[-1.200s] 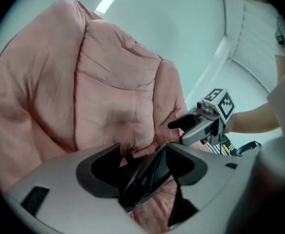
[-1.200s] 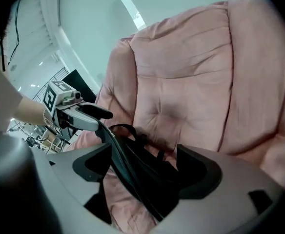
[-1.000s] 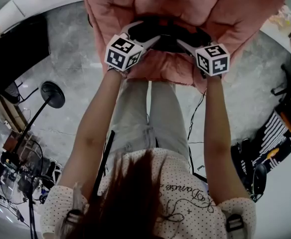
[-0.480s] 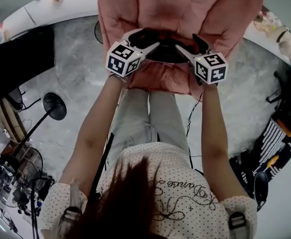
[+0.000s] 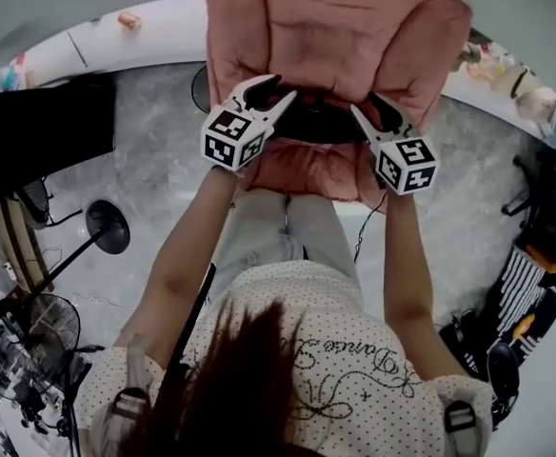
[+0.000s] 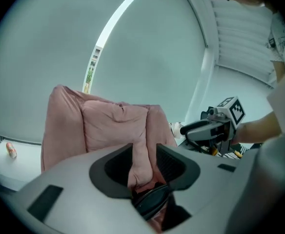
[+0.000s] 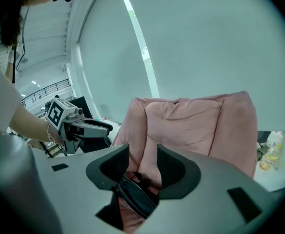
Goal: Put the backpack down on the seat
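Note:
A black backpack (image 5: pixel 318 122) lies on the seat of a pink padded chair (image 5: pixel 326 27), against its backrest. My left gripper (image 5: pixel 280 90) hovers at the backpack's left end and my right gripper (image 5: pixel 368 109) at its right end, both tips just short of it. Both sets of jaws are closing with a gap still between them. In the left gripper view the left gripper (image 6: pixel 145 155) frames the chair back (image 6: pixel 113 126), and a black part of the backpack (image 6: pixel 152 201) sits low, below the pads. The right gripper (image 7: pixel 142 162) shows the same, with the backpack (image 7: pixel 135 194) underneath.
A black desk (image 5: pixel 40 131) stands at the left, with a round-based stand (image 5: pixel 107 227) and cables on the grey floor beside it. A curved white counter (image 5: pixel 164 17) runs behind the chair. A striped bag (image 5: pixel 521 284) and dark gear lie at the right.
Both grippers have drawn back from the backpack toward the person, leaving it on the seat. Their jaws stand narrower than before.

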Demonstrator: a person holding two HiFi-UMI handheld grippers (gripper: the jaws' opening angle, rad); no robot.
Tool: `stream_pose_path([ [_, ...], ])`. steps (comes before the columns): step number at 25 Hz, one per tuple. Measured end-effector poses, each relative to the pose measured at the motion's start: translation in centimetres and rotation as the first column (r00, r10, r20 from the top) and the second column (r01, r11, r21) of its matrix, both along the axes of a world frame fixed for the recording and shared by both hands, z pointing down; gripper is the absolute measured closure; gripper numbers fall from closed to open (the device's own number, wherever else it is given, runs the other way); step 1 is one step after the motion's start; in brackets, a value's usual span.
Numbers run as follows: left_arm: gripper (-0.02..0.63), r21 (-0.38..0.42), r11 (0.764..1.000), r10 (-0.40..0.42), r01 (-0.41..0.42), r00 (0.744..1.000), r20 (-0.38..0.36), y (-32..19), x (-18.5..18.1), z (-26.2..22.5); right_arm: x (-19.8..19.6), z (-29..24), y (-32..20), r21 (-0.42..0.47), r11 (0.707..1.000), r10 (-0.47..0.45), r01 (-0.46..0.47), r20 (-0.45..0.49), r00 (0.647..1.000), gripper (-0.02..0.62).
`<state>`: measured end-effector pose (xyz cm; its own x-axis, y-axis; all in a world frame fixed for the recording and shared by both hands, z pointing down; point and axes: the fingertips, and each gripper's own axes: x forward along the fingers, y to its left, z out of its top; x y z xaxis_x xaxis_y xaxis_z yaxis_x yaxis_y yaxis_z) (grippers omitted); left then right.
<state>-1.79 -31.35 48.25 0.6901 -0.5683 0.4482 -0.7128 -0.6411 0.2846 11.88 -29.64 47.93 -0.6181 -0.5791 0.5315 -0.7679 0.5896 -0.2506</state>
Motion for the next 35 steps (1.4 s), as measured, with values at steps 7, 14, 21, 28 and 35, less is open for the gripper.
stream_pose_path([
  [7, 0.537, 0.132, 0.989, -0.068, 0.069, 0.998, -0.01, 0.2, -1.7, -6.3, 0.9, -6.6, -0.3, 0.138, 0.989, 0.053, -0.05, -0.018, 0.998, 0.535],
  [14, 0.575, 0.237, 0.967, -0.096, 0.093, 0.995, 0.0, -0.9, -2.1, -10.0, 1.7, -10.2, -0.8, 0.225, 0.974, 0.049, -0.03, -0.08, 0.996, 0.581],
  [21, 0.592, 0.335, 0.935, -0.106, 0.117, 0.993, -0.051, -1.6, -2.8, -14.9, 1.4, -14.1, -1.0, 0.28, 0.96, 0.052, -0.023, -0.099, 0.994, 0.583],
  [28, 0.6, 0.414, 0.899, -0.128, 0.143, 0.99, -0.065, -1.4, -3.2, -19.4, 1.3, -18.8, -0.9, 0.399, 0.915, 0.083, -0.055, -0.054, 0.995, 0.583],
  [35, 0.601, 0.43, 0.888, -0.14, 0.165, 0.986, -0.089, -1.3, -3.0, -21.1, 2.0, -22.0, -1.1, 0.478, 0.871, 0.117, -0.114, 0.022, 0.993, 0.583],
])
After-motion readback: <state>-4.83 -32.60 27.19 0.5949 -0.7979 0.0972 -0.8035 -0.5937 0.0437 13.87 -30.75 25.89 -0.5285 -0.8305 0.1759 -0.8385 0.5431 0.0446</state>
